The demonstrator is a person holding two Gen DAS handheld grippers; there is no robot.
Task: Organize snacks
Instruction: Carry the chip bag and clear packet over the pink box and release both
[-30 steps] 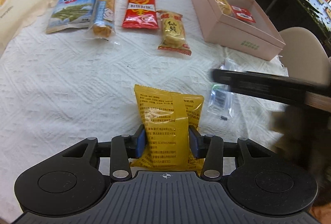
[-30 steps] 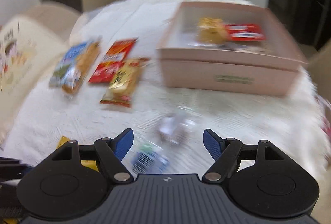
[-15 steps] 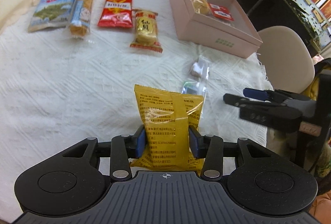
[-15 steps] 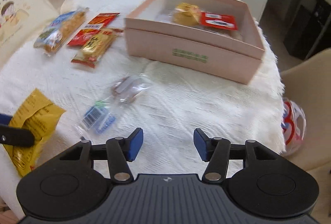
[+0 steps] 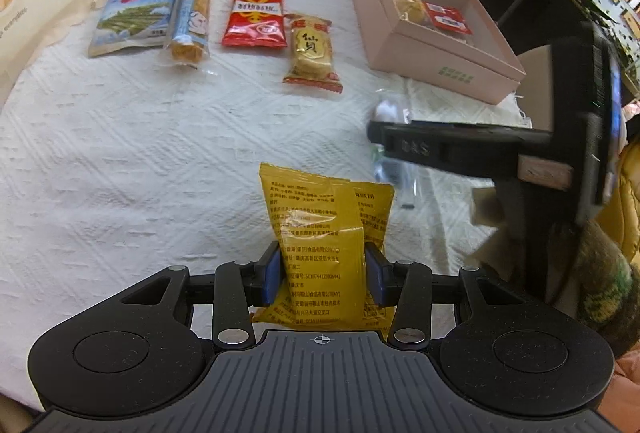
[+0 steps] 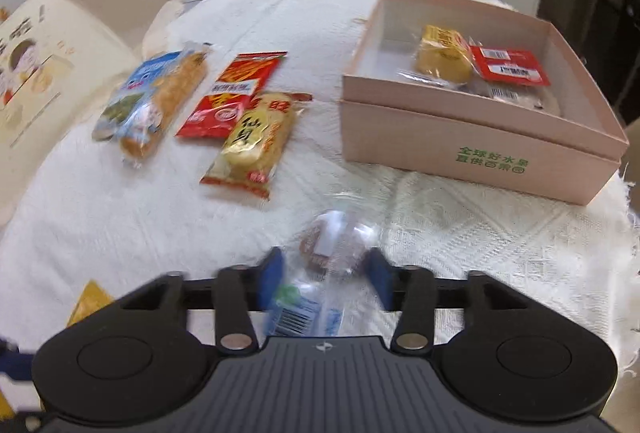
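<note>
Clear crinkly packet (image 6: 320,273): light, slippery; your right gripper (image 6: 326,283) fingers closing around its middle. Left gripper (image 5: 324,279) clamps yellow packet (image 5: 320,233).

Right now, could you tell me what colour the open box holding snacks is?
Pale pink box with green print on its side, clearest in the right wrist view.
</note>
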